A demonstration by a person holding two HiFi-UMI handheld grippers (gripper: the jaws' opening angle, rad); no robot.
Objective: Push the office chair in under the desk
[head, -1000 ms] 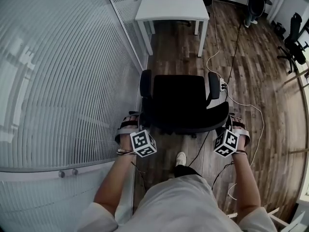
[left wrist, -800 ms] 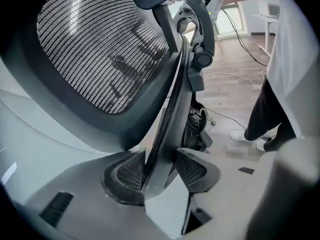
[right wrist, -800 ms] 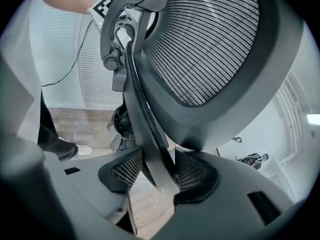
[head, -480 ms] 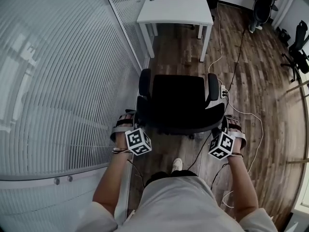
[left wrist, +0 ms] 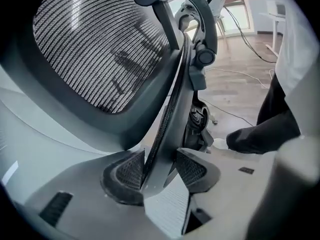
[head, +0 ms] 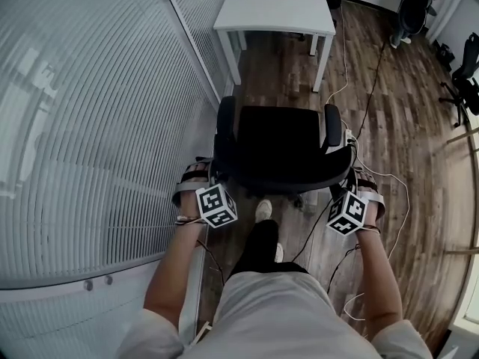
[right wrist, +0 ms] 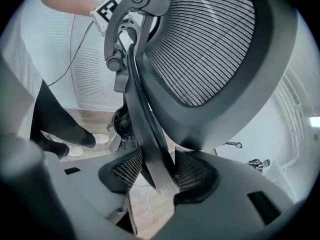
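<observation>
Left gripper (left wrist: 159,170): pads clamped on the left rim of the office chair (head: 281,144) backrest.
Right gripper (right wrist: 156,173): clamped the same way on the backrest's right rim.
Chair position: upright on the wooden floor (head: 389,118), seat facing the white surface (head: 275,12), near it but not under it.
Left of chair: ribbed glass wall (head: 90,126).
Behind chair: the person's shoe (head: 263,209), near the base.

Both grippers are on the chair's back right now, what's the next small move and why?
Probably roll the office chair straight ahead toward the white desk, pushing both sides evenly. The left gripper and right gripper each clamp an edge of its backrest. Bare floor separates chair and desk, and the chair looks roughly lined up with the desk's opening.
</observation>
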